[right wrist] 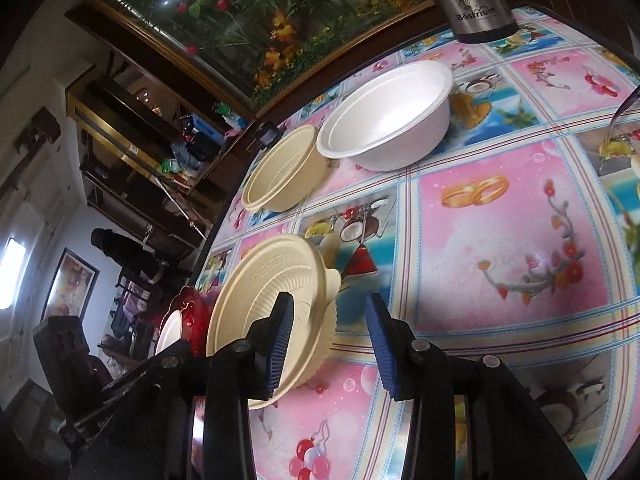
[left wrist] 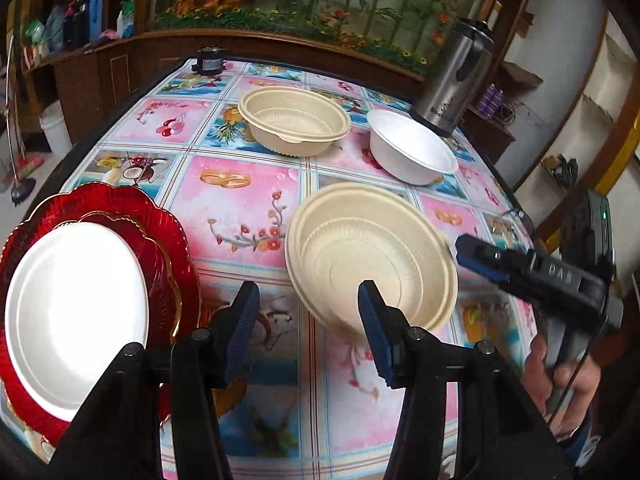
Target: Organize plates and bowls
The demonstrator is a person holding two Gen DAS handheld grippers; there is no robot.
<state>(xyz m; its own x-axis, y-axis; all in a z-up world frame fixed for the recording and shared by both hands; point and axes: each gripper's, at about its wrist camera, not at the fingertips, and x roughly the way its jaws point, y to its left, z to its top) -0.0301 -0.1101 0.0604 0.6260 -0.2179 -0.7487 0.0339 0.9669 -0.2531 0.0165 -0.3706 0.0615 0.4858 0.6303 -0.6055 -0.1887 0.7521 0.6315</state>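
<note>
both sets of blue-padded fingers fill the near edge of their views. the left gripper (left wrist: pixel 308 332) stands released, jaws apart with nothing between them, over the patterned tablecloth (left wrist: pixel 240 200). its right finger (left wrist: pixel 376 320) overlaps the near rim of a tilted beige bowl (left wrist: pixel 368 248) in the picture, but whether it touches cannot be told.

that bowl leans with its opening turned toward the left camera. from the right wrist view its ribbed underside (right wrist: pixel 264 312) shows, just left of the right gripper (right wrist: pixel 328 340). the right gripper's jaws are parted and empty, the bowl lying outside its left finger (right wrist: pixel 280 340); whether that finger touches the bowl is unclear. in the left view the right gripper (left wrist: pixel 480 260) sits at the bowl's right edge, with a hand (left wrist: pixel 560 384) on its handle.

near left, a white plate (left wrist: pixel 76 316) rests on a red plate (left wrist: pixel 168 248) with a scalloped gold rim. far across the table, a second beige bowl (left wrist: pixel 296 120) stands upright, and a white bowl (left wrist: pixel 412 152) stands just right of it. a steel kettle (left wrist: pixel 456 80) stands behind the white bowl at the table's far right corner. a small black object (left wrist: pixel 208 62) sits at the far edge.
</note>
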